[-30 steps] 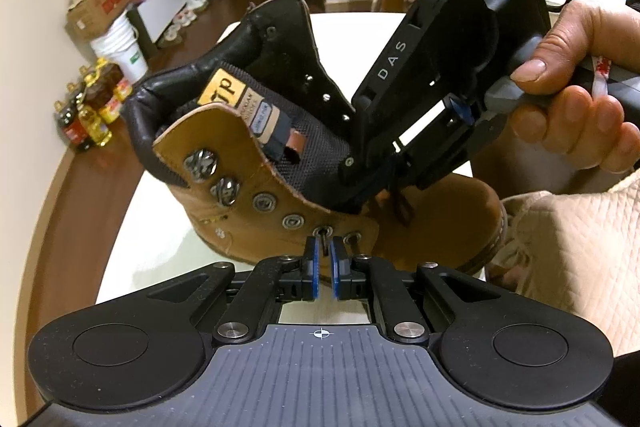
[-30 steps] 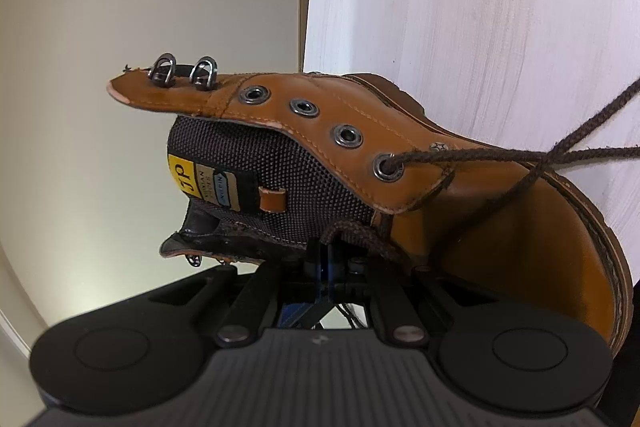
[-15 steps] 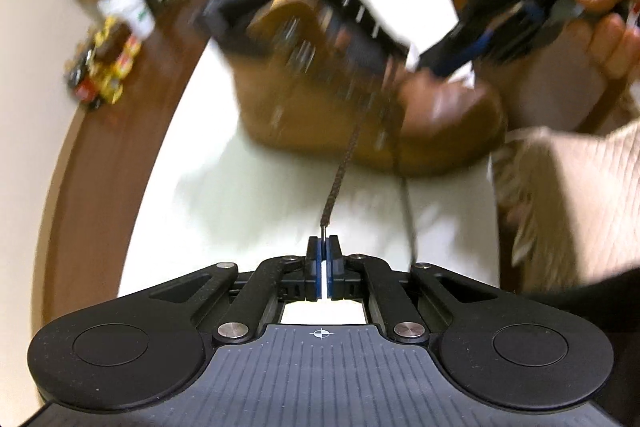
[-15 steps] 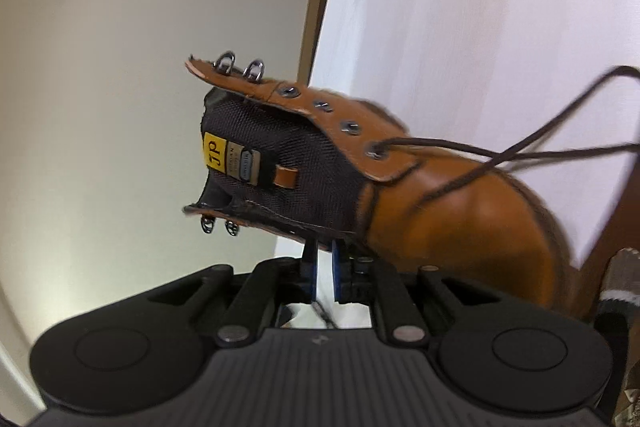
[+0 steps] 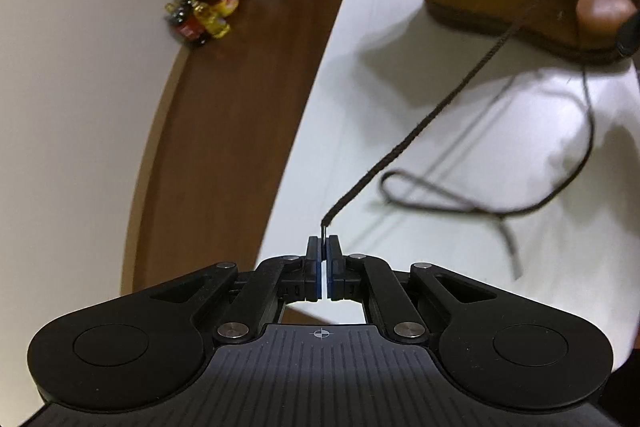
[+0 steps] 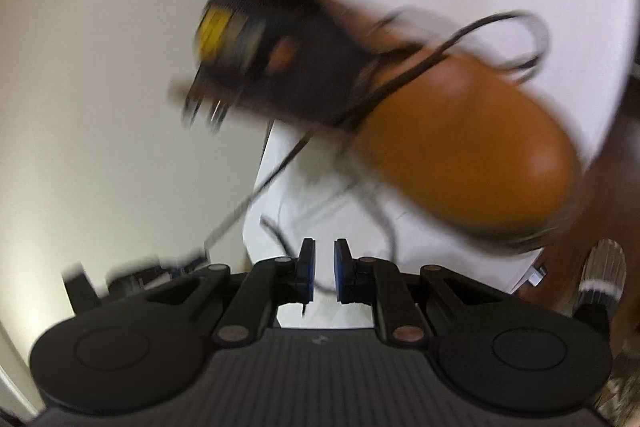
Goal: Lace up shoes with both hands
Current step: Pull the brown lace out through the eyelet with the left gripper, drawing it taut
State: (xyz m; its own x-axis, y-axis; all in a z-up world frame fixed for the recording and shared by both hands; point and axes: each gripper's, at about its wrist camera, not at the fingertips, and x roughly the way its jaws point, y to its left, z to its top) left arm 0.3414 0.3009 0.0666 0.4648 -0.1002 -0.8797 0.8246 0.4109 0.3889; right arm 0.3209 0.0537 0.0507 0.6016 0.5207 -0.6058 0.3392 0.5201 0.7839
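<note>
While the left claw (image 5: 323, 245) pinches the lace (image 5: 440, 107) tip, the right claw (image 6: 324, 259) gapes (empty).

Both handheld units are showing the same matte black construction. On the left gripper (image 5: 323, 247), two slim fingers (image 5: 311, 259) are carrying blue pads, and linkage arms are fanning toward 8 and 4 o'clock onto round-lobed housings with circular recesses. Silver pivot screws (image 5: 232, 329) are sitting at the link joints; a ribbed plate with a small crosshair marking is filling the 6 o'clock edge. The right gripper (image 6: 324, 259) is displaying identical parts, with copper-toned screws (image 6: 407, 333).
</note>
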